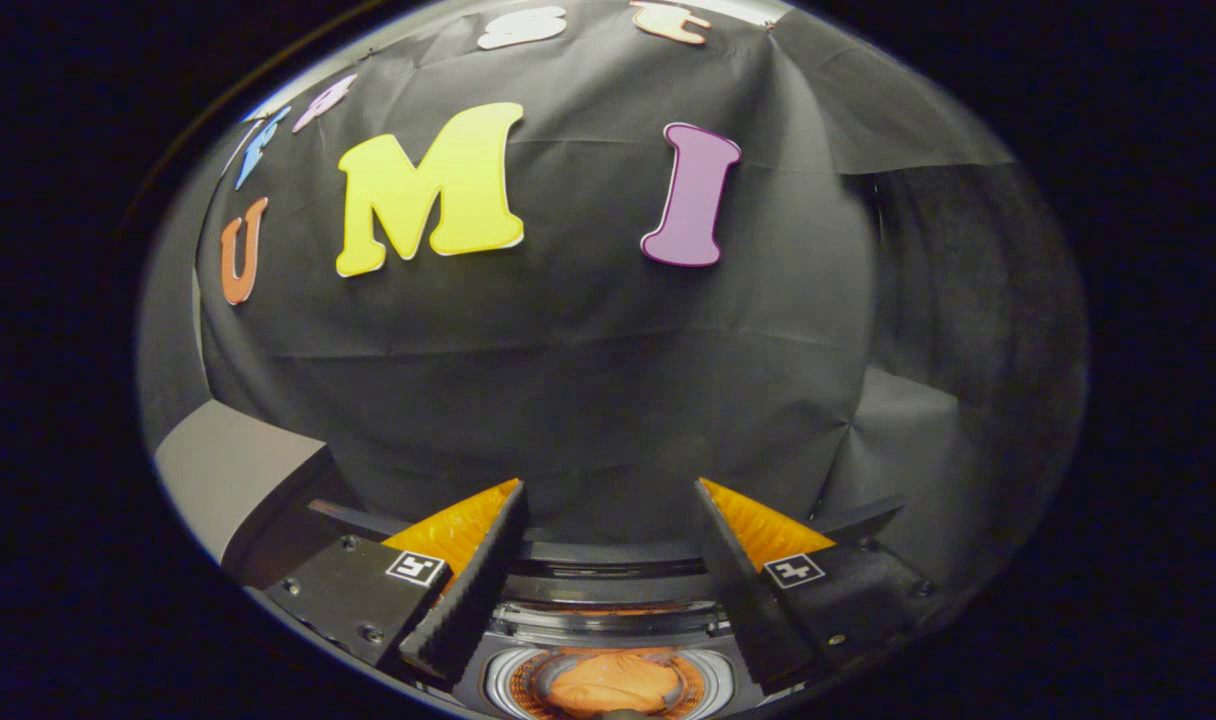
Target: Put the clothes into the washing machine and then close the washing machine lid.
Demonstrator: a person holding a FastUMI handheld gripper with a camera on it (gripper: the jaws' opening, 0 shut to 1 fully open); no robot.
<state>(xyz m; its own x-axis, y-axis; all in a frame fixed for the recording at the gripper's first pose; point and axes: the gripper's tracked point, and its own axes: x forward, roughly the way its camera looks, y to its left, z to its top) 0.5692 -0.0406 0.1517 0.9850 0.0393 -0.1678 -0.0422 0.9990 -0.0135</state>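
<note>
Low in the frame, between the two fingers, the washing machine (608, 600) sits with its lid off the round opening, and an orange piece of clothing (613, 683) lies bunched inside the drum. The gripper (608, 490) has its fingers spread wide apart, holding nothing, their tips raised against the black cloth wall (588, 370) beyond. At lower left a grey box-like surface (223, 470) stands beside the machine.

- Washing machine (608, 625): top-loading, lid raised, round drum opening ringed in pale metal, seen from above, low between the fingers.
- Clothes (615, 683): 1 crumpled orange bundle, resting inside the drum.
</note>
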